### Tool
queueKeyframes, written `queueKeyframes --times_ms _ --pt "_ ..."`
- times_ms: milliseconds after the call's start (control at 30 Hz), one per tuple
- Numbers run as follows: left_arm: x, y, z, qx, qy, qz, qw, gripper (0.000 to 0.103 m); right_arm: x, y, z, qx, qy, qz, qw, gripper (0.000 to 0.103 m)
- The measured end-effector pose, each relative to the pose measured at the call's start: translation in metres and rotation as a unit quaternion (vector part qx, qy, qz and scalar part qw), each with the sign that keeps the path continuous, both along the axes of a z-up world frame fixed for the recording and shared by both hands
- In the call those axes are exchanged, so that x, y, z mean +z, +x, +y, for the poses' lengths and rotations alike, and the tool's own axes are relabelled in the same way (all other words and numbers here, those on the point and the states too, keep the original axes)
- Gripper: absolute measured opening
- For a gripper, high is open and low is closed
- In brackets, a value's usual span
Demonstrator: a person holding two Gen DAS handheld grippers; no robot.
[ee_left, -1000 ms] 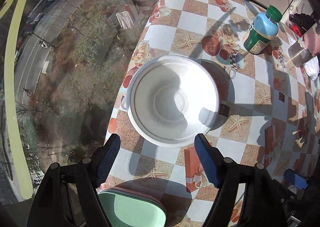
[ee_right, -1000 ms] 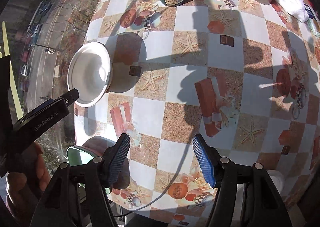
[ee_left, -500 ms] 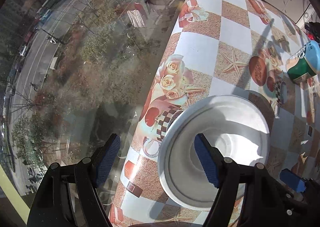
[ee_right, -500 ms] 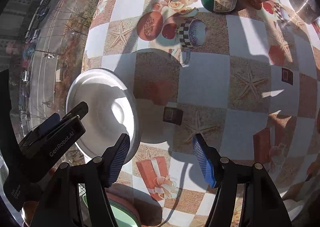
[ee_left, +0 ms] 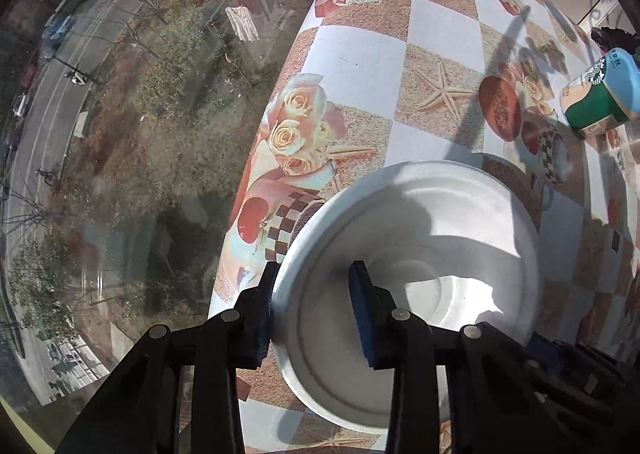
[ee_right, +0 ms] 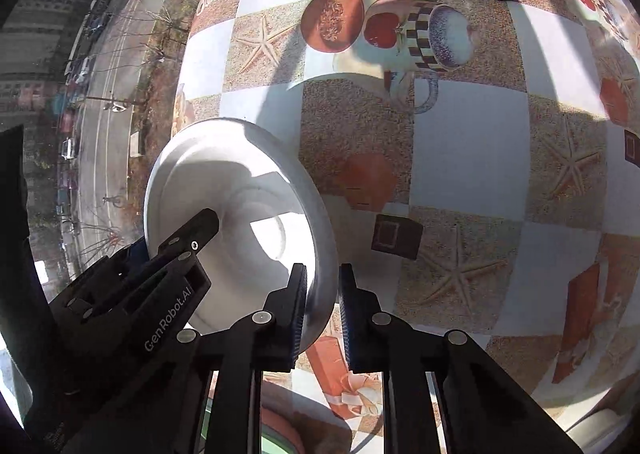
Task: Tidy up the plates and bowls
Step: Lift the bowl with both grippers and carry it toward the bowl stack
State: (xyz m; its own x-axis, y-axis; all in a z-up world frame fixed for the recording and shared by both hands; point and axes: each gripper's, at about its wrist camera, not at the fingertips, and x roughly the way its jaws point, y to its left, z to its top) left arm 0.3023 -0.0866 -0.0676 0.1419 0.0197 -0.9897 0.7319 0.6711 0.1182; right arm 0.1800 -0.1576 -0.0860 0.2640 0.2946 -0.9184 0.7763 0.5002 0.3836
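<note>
**White bowl pinched from both sides at the worktop edge**

White and sunlit, the bowl sits at the edge of the worktop, beside a window that looks down on a street. The left tool is clamped on the bowl's near rim: one blue-padded finger lies outside the wall, the other inside the bowl. In the right wrist view the left tool shows as a black body reaching in from the left, marked "GenRobot.AI".

The right tool grips the same bowl at another part of the rim, its fingers nearly closed with the thin white wall between the pads. The bowl looks tilted, though I cannot tell whether its base touches the cloth.

The checkered cloth shows starfish, roses and cups. A green bottle with a blue cap stands well apart from the bowl. A green dish with a pink rim peeks out just under the right tool.
</note>
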Motion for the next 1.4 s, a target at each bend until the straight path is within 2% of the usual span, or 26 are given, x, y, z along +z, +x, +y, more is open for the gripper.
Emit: queueKeyframes --times_ms 67,167,400,667,867,1033,1100,1400 --pt "0.002 -0.010 -0.003 -0.018 0.009 -0.008 0.9998 0.035 0.001 -0.005 0.001 0.002 -0.010 0.007 1.000 0.015" --pt "0.001 -0.026 0.000 -0.024 0.015 0.005 0.9996 0.034 0.004 -0.024 0.002 0.015 -0.006 0.010 1.000 0.015" --pt "-0.004 -0.105 0.010 -0.075 0.030 0.020 0.9965 0.034 0.004 -0.092 0.011 0.022 -0.009 0.046 0.999 0.016" --pt "-0.008 -0.199 0.047 -0.102 0.045 0.049 0.9925 0.035 0.009 -0.161 0.052 0.058 -0.020 0.075 0.995 0.016" --pt "-0.010 -0.249 0.084 -0.135 0.061 0.059 0.9871 0.035 0.003 -0.188 0.081 0.083 -0.001 0.092 0.992 0.017" --pt "-0.013 -0.258 0.095 -0.130 0.065 0.061 0.9875 0.035 -0.002 -0.188 0.082 0.101 0.010 0.097 0.990 0.018" --pt "-0.016 -0.260 0.094 -0.120 0.066 0.064 0.9885 0.035 0.001 -0.201 0.084 0.105 0.017 0.101 0.989 0.018" --pt "-0.017 -0.264 0.098 -0.107 0.064 0.067 0.9900 0.036 -0.015 -0.168 0.074 0.126 0.023 0.111 0.986 0.019"
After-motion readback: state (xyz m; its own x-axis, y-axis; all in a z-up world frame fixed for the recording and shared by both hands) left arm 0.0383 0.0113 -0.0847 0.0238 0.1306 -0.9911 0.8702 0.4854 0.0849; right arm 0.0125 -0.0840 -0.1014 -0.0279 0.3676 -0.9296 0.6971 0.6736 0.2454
